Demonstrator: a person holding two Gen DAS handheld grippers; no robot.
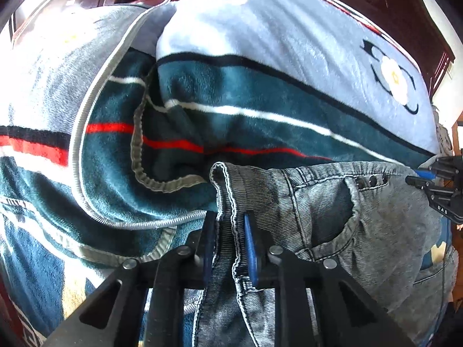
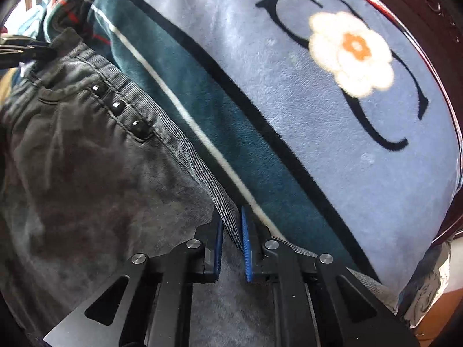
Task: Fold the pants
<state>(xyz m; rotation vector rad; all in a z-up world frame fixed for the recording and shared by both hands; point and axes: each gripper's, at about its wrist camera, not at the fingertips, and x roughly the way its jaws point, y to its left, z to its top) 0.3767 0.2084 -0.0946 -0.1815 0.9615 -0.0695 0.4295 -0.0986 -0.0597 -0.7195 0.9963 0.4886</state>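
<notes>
Grey washed denim pants (image 1: pixel 332 217) lie on a blanket-covered bed, waistband toward the blanket's stripes. My left gripper (image 1: pixel 230 248) is shut on the pants' waistband corner, the stitched edge pinched between its blue pads. My right gripper (image 2: pixel 231 245) is shut on the other end of the waistband, a ribbed grey strip (image 2: pixel 202 173) running between its pads. The pants (image 2: pixel 86 159) fill the left of the right wrist view, with three dark studs (image 2: pixel 117 105) by a pocket. The right gripper also shows at the right edge of the left wrist view (image 1: pixel 437 188).
A plush blanket (image 1: pixel 260 57) with light blue, teal, white, red and black stripes and a white flower (image 2: pixel 351 53) covers the bed. A folded blanket edge with grey trim (image 1: pixel 86 144) bunches at the left. A dark wooden headboard (image 1: pixel 390 5) stands behind.
</notes>
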